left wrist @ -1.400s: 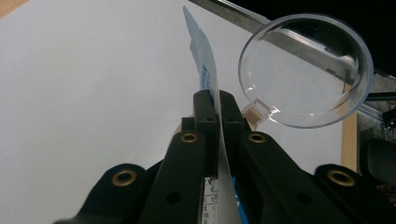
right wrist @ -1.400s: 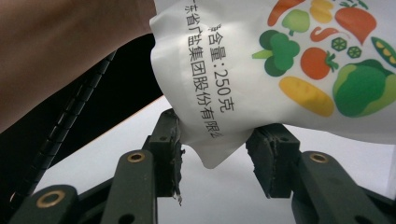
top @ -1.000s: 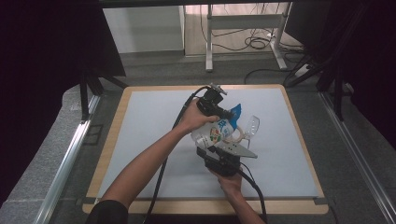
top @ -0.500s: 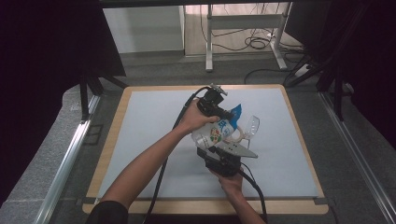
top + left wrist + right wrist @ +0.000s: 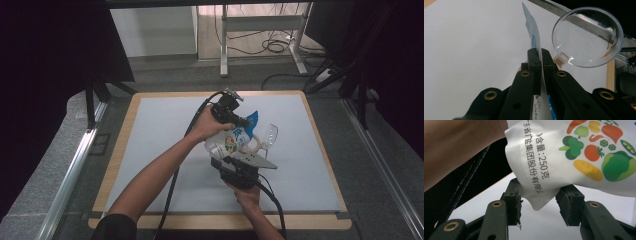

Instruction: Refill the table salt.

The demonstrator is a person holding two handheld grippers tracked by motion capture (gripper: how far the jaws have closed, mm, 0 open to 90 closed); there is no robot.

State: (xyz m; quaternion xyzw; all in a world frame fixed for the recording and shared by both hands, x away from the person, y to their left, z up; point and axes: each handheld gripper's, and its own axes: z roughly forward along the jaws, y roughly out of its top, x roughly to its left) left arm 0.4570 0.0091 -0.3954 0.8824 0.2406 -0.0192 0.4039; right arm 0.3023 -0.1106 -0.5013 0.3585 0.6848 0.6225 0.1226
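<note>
Left gripper view, pouch (image 5: pixel 537 47) edge pinched between closed fingers (image 5: pixel 534 65).

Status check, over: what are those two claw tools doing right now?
Left gripper shut on white printed pouch. Right gripper open around its corner. Clear plastic glass close beside.

Counts, places taken from table (image 5: pixel 150 150):

- Pouch (image 5: pixel 231 141): one. White, blue top edge, vegetable print; held above table centre.
- Clear plastic wine glass (image 5: pixel 266 135): one, just right of pouch, over table.
- Grippers: two. Left gripper (image 5: pixel 241 121) over table centre; right gripper (image 5: pixel 231 161) nearer table's near edge.
- Hands: two, one per gripper.
- Cables: two, one trailing from each gripper toward table's near edge.
- White mat on table: one.
</note>
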